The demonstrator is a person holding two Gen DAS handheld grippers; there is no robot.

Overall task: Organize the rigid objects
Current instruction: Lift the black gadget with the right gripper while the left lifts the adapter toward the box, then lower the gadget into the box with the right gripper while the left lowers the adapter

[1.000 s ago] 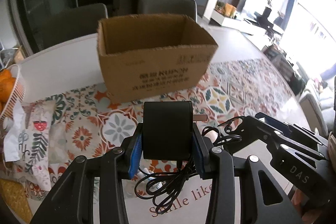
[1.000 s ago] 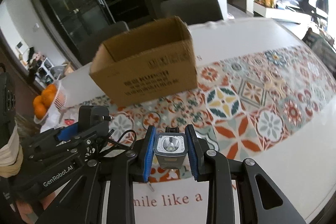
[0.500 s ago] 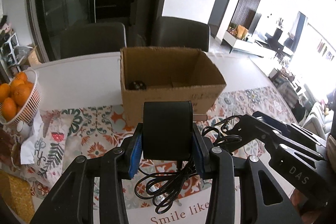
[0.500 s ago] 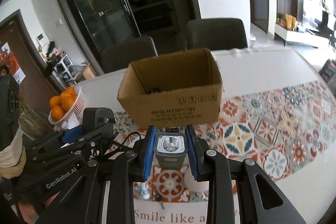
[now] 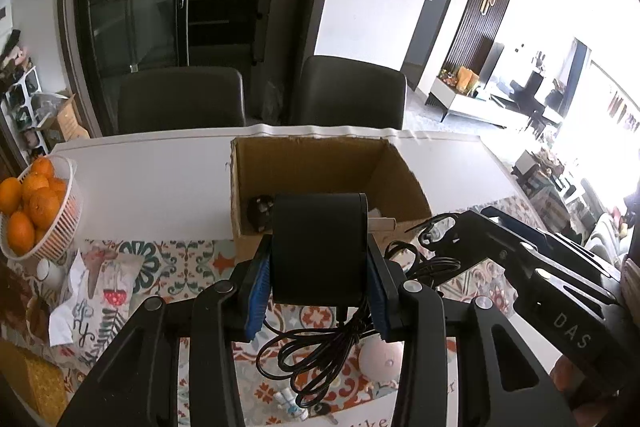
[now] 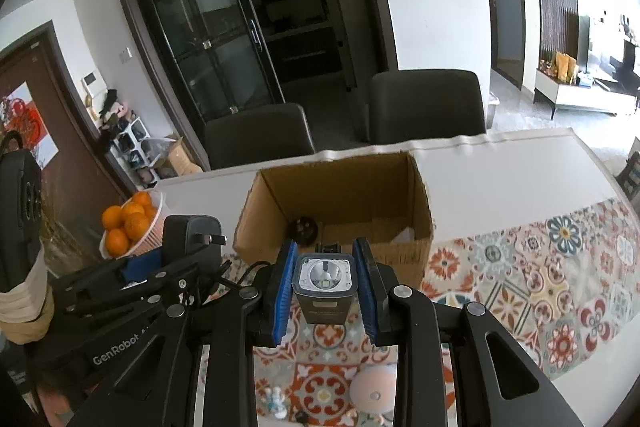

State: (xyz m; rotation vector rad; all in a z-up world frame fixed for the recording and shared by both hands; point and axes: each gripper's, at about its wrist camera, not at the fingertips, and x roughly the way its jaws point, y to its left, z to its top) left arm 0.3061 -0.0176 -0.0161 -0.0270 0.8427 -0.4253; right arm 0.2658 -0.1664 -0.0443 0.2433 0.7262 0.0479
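We hold two grippers over a table (image 5: 160, 167) w/ a patterned runner (image 6: 540, 287). Left gripper (image 5: 318, 267) is clamped on a black adapter (image 5: 320, 247); its blue pads (image 5: 256, 291) press both sides. The adapter's cord (image 5: 316, 355) hangs in loops below the fingers, above the runner. From the right wrist view the same adapter (image 6: 192, 231) shows at left w/ its plug pins sticking out to the right.

Right gripper (image 6: 325, 279) is clenched on a small flashlight (image 6: 325, 283), lens facing us, pads tight on both sides. In the left wrist view the right gripper (image 5: 434, 233) sits just right of the adapter, near the cord.

An open cardboard box (image 5: 320, 167) stands on the table beyond both grippers, at the runner's far edge. Inside, in the near-left corner, lies a dark round item (image 6: 305, 227); we can't tell what it is. A pale scrap (image 6: 402, 235) lies on the box floor at right.

Below the grippers on the runner: a pinkish round object (image 6: 374, 391) and a small white-blue figurine (image 6: 274, 401).

At far left, a white basket (image 5: 68, 227) of oranges (image 5: 24, 199) stands on the table. Two dark chairs (image 5: 180, 99) stand behind the table, w/ glass doors (image 6: 208, 27) beyond.
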